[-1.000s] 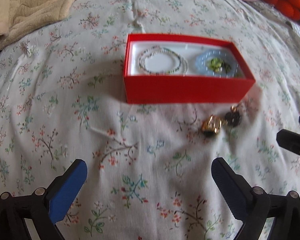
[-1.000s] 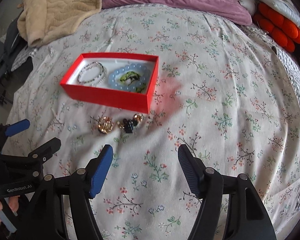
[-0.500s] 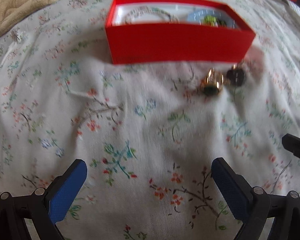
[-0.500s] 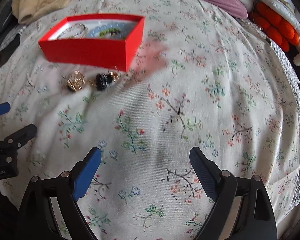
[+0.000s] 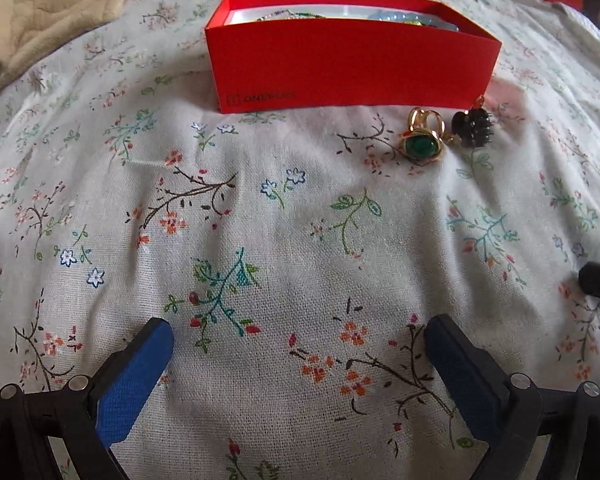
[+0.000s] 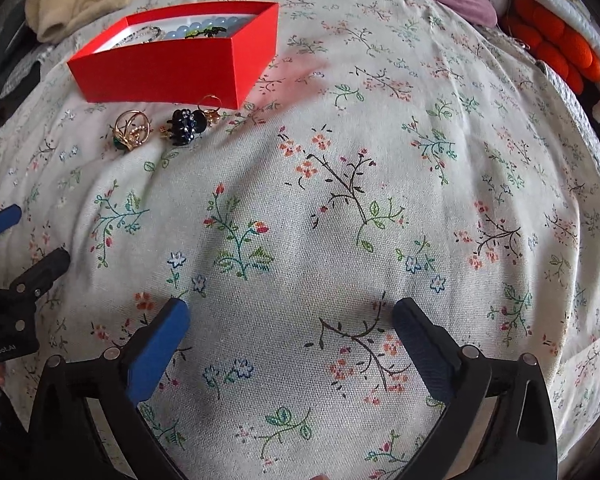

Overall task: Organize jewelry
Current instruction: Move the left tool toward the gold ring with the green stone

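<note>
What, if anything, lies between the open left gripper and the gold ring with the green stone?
Nothing visible does. Between the left gripper and the gold ring with the green stone there is only bare floral bedsheet. The black beaded cluster ring lies beside it on the right, and the red cardboard box stands behind it.

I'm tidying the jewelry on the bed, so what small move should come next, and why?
Probably ease the open left tool forward toward the green-stone ring: it lies loose on the bedspread beside the red box, and neither tool holds anything.
</note>
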Demonstrator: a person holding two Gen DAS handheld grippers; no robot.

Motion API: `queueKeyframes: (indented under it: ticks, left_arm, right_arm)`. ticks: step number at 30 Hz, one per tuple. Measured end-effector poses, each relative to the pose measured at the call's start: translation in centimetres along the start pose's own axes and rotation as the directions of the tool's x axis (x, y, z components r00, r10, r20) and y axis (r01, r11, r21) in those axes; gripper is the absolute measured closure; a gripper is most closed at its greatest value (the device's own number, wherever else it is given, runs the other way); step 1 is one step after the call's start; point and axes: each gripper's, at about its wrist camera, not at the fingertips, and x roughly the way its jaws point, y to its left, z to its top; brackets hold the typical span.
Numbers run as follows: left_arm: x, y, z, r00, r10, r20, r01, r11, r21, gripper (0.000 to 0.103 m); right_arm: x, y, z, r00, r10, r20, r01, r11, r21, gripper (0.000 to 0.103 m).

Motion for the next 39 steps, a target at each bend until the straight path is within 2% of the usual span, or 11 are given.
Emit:
queueKeyframes:
  ticks: [5, 9, 16, 18, 21, 23, 27, 29, 31, 39]
  left_arm:
    - [0.1, -0.3, 0.8, 1.0, -0.007, 0.006, 0.006, 1.0, 0.022, 0.0]
    - [0.3, -0.3, 2.0, 0.996, -0.08, 0.026, 0.08, 0.997, 0.013, 0.001]
    - [0.8, -1.8, 3.7, 0.979, -0.188, 0.077, 0.185, 0.982, 0.046, 0.014]
    - [1.0, -2.3, 4.2, 0.977, -0.193, 0.086, 0.188, 0.98, 0.06, 0.018]
    - [1.4, -2.8, 4.9, 0.975, -0.2, 0.097, 0.194, 0.979, 0.064, 0.026]
    - [1.4, -2.9, 5.3, 0.973, -0.199, 0.117, 0.193, 0.979, 0.061, 0.046]
    - [1.5, -3.3, 6.0, 0.967, -0.219, 0.131, 0.212, 0.975, 0.067, 0.063]
    - [1.5, -3.6, 6.1, 0.967, -0.218, 0.135, 0.209, 0.975, 0.075, 0.076]
    - [1.5, -3.7, 6.1, 0.967, -0.216, 0.139, 0.206, 0.975, 0.08, 0.08]
    - [0.2, -2.8, 5.8, 0.956, -0.242, 0.163, 0.231, 0.969, 0.084, 0.081]
  right_arm:
    - [0.2, 0.1, -0.8, 0.999, -0.015, 0.03, 0.015, 1.0, -0.004, 0.0]
    - [0.3, 0.2, -0.4, 1.0, -0.007, -0.012, 0.007, 1.0, -0.014, 0.0]
    - [0.0, -0.2, 0.3, 0.999, 0.024, -0.034, -0.025, 0.999, -0.044, 0.0]
    - [-0.1, -0.2, 0.4, 0.999, 0.023, -0.032, -0.024, 0.998, -0.052, 0.0]
    - [-0.2, -0.2, 0.4, 0.999, 0.025, -0.031, -0.026, 0.998, -0.049, 0.0]
    - [-0.2, -0.6, 0.7, 0.999, 0.022, -0.029, -0.023, 0.999, -0.04, 0.0]
    - [-0.2, -1.3, 1.2, 0.999, 0.021, -0.029, -0.022, 0.999, -0.024, 0.0]
    - [0.0, -1.6, 1.4, 0.999, 0.022, -0.03, -0.022, 1.0, -0.013, 0.0]
    - [0.0, -1.7, 1.3, 0.999, 0.026, -0.03, -0.026, 1.0, 0.0, 0.0]
    - [0.1, -2.4, 2.5, 0.999, 0.039, -0.019, -0.038, 0.998, 0.044, 0.0]
